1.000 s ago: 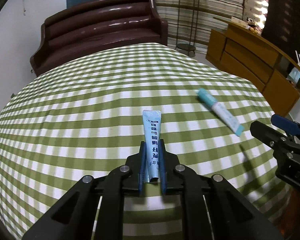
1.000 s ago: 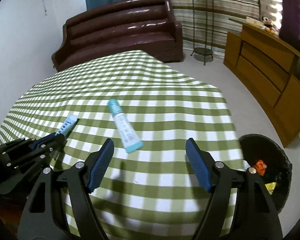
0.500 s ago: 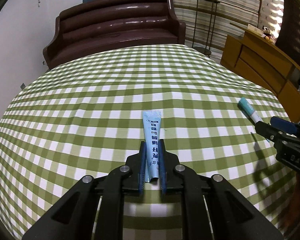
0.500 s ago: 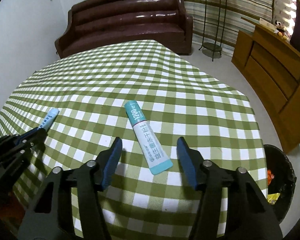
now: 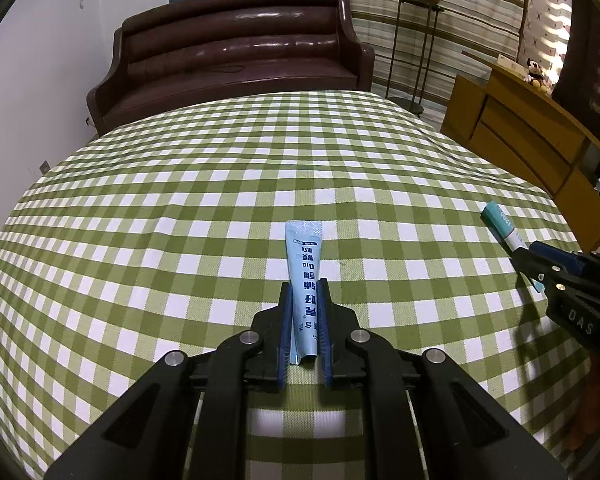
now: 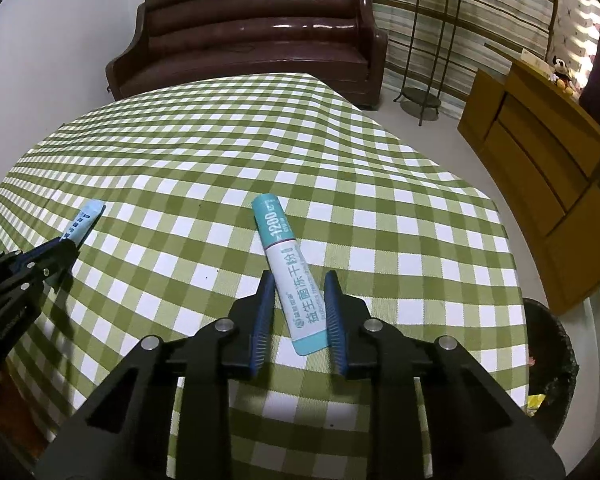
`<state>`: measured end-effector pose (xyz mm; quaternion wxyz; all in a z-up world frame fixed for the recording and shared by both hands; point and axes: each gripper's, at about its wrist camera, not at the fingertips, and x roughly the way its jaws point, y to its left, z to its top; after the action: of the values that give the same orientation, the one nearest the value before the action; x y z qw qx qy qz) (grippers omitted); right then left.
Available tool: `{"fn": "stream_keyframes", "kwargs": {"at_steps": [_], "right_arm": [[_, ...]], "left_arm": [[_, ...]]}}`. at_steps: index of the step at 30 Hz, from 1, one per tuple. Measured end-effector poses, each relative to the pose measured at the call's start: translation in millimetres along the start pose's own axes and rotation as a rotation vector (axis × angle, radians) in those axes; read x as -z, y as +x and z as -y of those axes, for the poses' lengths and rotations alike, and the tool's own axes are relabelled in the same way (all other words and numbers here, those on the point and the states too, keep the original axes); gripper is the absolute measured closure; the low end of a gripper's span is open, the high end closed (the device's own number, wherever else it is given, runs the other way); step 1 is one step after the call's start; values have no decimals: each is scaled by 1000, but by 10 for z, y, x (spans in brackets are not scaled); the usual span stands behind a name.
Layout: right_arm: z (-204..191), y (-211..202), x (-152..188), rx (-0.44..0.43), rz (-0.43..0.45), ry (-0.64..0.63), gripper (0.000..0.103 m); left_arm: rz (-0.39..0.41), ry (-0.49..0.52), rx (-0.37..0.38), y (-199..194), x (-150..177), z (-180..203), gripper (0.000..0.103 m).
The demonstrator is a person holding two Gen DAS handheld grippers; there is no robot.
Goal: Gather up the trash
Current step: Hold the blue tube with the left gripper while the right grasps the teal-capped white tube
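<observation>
My left gripper [image 5: 304,292] is shut on a light blue sachet [image 5: 305,256] that sticks out forward over the green checked tablecloth [image 5: 180,220]; it also shows in the right wrist view [image 6: 82,222]. My right gripper [image 6: 300,284] is partly closed around a teal and white sachet [image 6: 290,272] lying on the cloth; the jaws stand on either side of it with small gaps. That sachet's far end shows in the left wrist view [image 5: 502,226], where the right gripper [image 5: 540,264] partly covers it.
A black trash bin [image 6: 552,364] with scraps inside stands on the floor past the table's right edge. A brown leather sofa [image 5: 236,52] is behind the table. A wooden cabinet [image 6: 548,160] and a metal plant stand [image 6: 424,40] are at the right.
My right gripper has moved forward over the teal and white sachet and its jaws have narrowed around it. My left gripper keeps hold of the blue sachet.
</observation>
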<state>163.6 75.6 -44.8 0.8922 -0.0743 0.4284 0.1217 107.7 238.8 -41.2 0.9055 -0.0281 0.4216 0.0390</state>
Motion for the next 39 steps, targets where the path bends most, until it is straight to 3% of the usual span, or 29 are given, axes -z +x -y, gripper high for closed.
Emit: {"fn": "stream_keyframes", "kwargs": {"at_steps": [14,17,20,23,26,39], "right_arm": [[19,-157,201,-16,-2,16,82],[11,-163,199,-20,-5,15,79],[14,-151,195,-33,-7,33,70],[-3,-134,169,-21,-7,18,70],[-32,-133,169,-3,-2,-2,82],[32,-243,248,-19,23,27,86]], "left_arm": [[0,3,1,-8,2,-4,90],[-1,6,-1,-12,-3,5,90],[0,7,-2,-13,-4,16,90],[0,9,-3,-10,-6,9,90],[1,10,-4,-10,-2,16,90],[6,2,-8,-49,58,71,90]]}}
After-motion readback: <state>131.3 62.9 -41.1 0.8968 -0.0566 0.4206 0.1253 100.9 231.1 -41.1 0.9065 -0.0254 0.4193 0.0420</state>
